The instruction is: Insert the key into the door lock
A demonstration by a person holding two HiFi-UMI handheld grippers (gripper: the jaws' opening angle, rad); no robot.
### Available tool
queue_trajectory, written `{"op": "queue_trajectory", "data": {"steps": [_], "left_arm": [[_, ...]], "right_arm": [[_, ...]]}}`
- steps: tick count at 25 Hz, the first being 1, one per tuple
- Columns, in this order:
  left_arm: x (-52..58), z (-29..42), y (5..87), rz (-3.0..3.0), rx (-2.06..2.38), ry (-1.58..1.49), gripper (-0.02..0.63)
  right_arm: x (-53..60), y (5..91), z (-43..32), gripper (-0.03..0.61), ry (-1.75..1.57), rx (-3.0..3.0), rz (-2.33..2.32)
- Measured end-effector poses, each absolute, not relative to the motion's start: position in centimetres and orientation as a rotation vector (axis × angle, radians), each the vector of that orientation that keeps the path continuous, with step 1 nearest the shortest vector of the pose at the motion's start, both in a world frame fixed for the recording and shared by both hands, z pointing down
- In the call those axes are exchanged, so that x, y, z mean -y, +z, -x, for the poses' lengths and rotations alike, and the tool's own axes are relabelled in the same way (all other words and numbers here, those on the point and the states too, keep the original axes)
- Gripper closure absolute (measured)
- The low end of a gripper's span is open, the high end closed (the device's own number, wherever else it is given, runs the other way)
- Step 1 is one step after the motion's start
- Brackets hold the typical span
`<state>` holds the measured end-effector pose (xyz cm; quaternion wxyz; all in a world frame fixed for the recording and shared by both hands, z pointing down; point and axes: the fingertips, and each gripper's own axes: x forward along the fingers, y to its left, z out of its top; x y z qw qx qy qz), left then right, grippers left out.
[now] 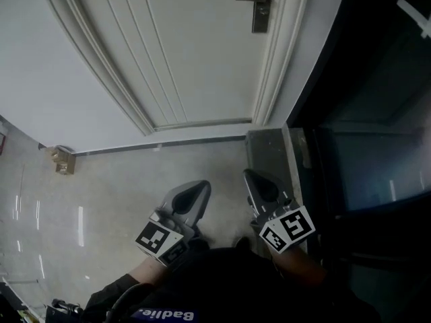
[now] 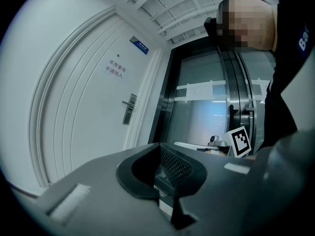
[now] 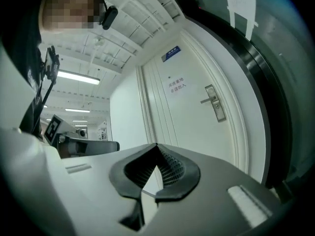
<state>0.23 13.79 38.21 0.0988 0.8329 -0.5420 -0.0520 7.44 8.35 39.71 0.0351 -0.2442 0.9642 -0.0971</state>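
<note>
The white door (image 1: 195, 52) stands shut ahead, with its metal lock plate and lever handle (image 1: 261, 5) at the top of the head view. The same handle shows in the left gripper view (image 2: 129, 107) and the right gripper view (image 3: 214, 102), some way off from both. My left gripper (image 1: 201, 188) and right gripper (image 1: 250, 177) are held level side by side above the floor, pointing toward the door. The left gripper (image 2: 158, 146) has its jaw tips meeting. The right gripper (image 3: 156, 146) is shut too. No key shows between either pair of jaws.
A dark glass door with a black metal frame (image 1: 363, 147) stands to the right of the white door. A small brown object (image 1: 62, 160) sits on the glossy tiled floor (image 1: 121, 194) by the wall at left. The door carries a blue plaque (image 2: 140, 45) and a printed notice (image 2: 114, 69).
</note>
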Motion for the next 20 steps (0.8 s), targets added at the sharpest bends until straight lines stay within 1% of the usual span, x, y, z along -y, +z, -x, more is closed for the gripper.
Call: {"op": "queue_trajectory", "data": {"steps": [4,8,20], "left_arm": [[-15.6,-2.7,37.1,-2.517,1.584,-0.140,0.597],[-17.8,-2.9,36.5,-2.559,1.550,-0.158,0.597],[-22.1,0.1,35.5,-2.608,1.487,-0.212,0.597]], "right_arm": [[-10.5,39.7,-8.1,0.575,-0.178,-3.019,0.754],[-13.2,39.5,-6.7,0.575,-0.136,-3.022,0.739],[-17.1,38.9,-2.5,0.577,-0.099,-3.025,0.746]]}}
